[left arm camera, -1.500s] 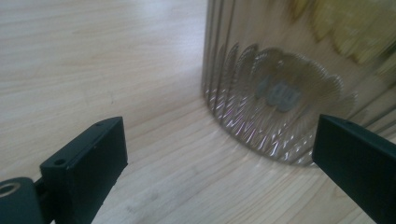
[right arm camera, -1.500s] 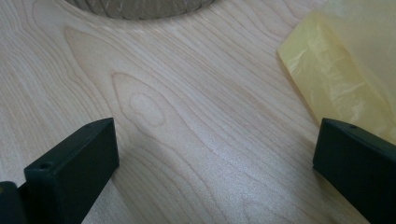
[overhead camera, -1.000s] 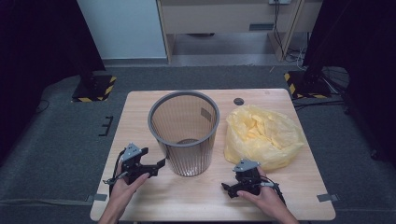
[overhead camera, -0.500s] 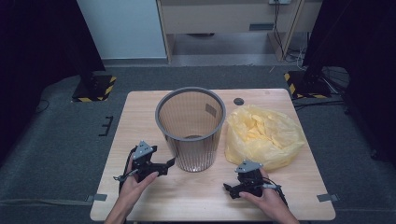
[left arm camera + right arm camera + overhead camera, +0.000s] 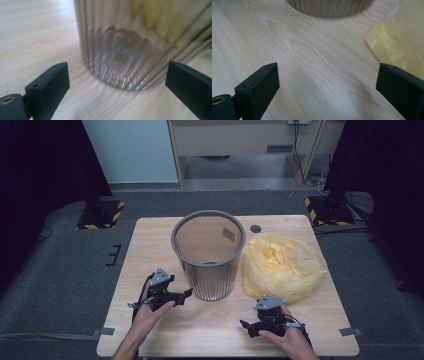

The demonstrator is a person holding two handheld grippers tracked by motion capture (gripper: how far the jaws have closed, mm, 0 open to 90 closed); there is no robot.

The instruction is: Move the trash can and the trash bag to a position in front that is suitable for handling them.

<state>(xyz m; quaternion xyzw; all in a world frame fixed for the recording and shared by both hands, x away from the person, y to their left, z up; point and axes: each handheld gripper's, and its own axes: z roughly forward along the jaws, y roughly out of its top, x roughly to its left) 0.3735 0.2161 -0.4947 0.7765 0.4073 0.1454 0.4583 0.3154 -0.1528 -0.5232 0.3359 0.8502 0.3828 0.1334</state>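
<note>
A grey ribbed wastebasket (image 5: pixel 208 254) stands upright in the middle of the wooden table (image 5: pixel 150 250). Right of it lies a crumpled yellow plastic bag (image 5: pixel 282 265). My left gripper (image 5: pixel 186 294) is open at the basket's lower left, its jaws wide apart and pointed at the basket's base (image 5: pixel 120 55), close to it. My right gripper (image 5: pixel 244 326) is open near the table's front edge, right of centre, over bare wood. In the right gripper view the basket's base (image 5: pixel 329 7) is ahead at the top and the yellow bag (image 5: pixel 397 42) lies at the right.
A small dark round hole cover (image 5: pixel 256 228) sits on the table behind the basket. Beyond the table are a dark floor, black-and-yellow striped bases (image 5: pixel 102 215) at both sides and a wooden cabinet (image 5: pixel 240 140) at the back.
My left gripper has moved right, closer to the basket's base. The basket has shifted slightly to the right. My right gripper has barely moved.
</note>
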